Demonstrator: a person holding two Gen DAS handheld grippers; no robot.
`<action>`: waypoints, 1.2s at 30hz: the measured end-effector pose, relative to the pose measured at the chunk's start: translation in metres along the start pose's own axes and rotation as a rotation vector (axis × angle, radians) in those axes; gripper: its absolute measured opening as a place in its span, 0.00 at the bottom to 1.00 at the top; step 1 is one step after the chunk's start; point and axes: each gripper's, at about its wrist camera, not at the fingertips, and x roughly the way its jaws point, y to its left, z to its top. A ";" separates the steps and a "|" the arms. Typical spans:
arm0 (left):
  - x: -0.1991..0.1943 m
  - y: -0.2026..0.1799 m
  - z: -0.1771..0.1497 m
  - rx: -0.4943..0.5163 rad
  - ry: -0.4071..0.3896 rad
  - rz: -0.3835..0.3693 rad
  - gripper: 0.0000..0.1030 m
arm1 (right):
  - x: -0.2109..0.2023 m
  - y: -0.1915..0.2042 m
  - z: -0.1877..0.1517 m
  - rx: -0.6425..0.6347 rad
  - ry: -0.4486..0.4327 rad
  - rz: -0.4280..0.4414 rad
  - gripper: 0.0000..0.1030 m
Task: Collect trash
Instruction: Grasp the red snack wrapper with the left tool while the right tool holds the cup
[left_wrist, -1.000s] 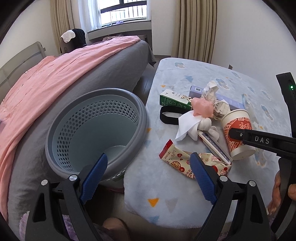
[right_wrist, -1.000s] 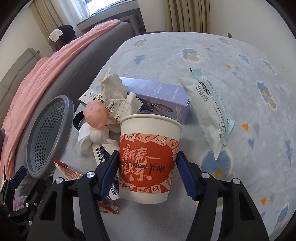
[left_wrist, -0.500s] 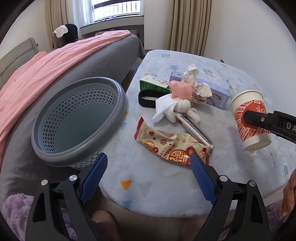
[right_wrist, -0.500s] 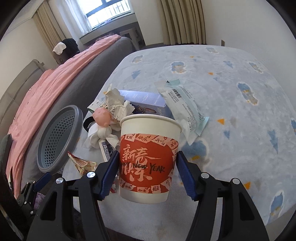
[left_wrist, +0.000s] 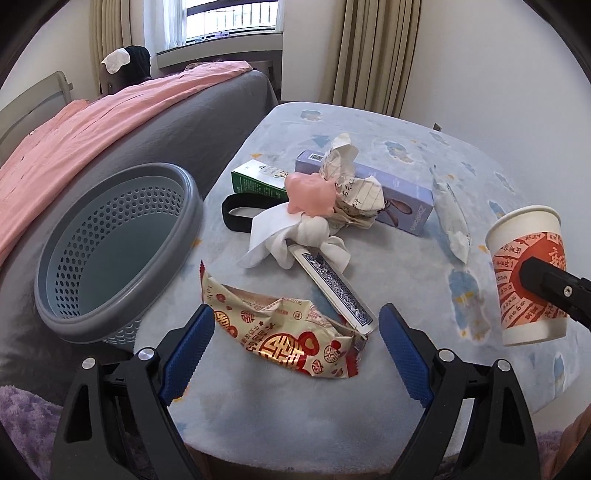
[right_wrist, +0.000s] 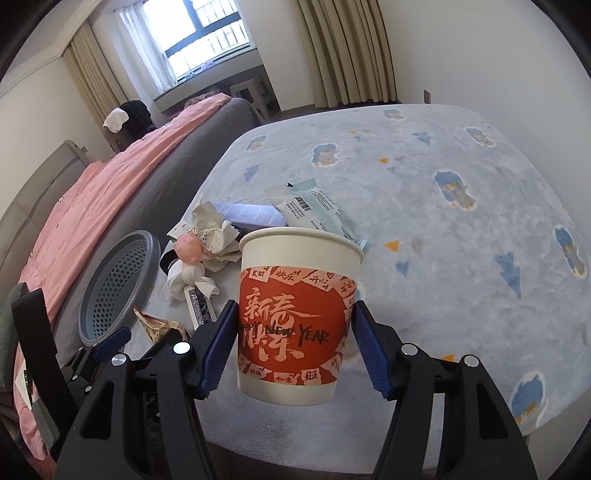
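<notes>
The right claw (right_wrist: 295, 339) grips the paper cup (right_wrist: 297, 314) above the surface (right_wrist: 461, 221) at lower centre, while the left claw (left_wrist: 295, 343) gapes wide over the snack wrapper (left_wrist: 284, 332).

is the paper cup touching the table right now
Apart: in the left wrist view the paper cup, clamped in the right gripper, hangs clear above the table.

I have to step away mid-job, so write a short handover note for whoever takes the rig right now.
Right gripper: jaws shut on the paper cup, upright, held clear of the table.
Left gripper: jaws open, empty, hovering over the red-and-gold wrapper.
Basket at the table's left edge looks empty: nothing binned yet.
Left: drop the cup, then wrapper, tissue, crumpled paper, boxes and the rest.
</notes>
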 end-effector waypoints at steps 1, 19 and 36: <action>0.004 -0.001 0.000 -0.002 0.006 0.010 0.84 | 0.000 -0.001 0.000 0.003 0.001 0.004 0.59; -0.018 0.035 -0.043 0.018 0.063 0.092 0.84 | -0.004 0.004 -0.002 0.000 -0.008 0.054 0.59; 0.010 0.038 -0.005 -0.138 0.109 0.031 0.84 | -0.004 0.004 -0.002 0.003 -0.008 0.057 0.59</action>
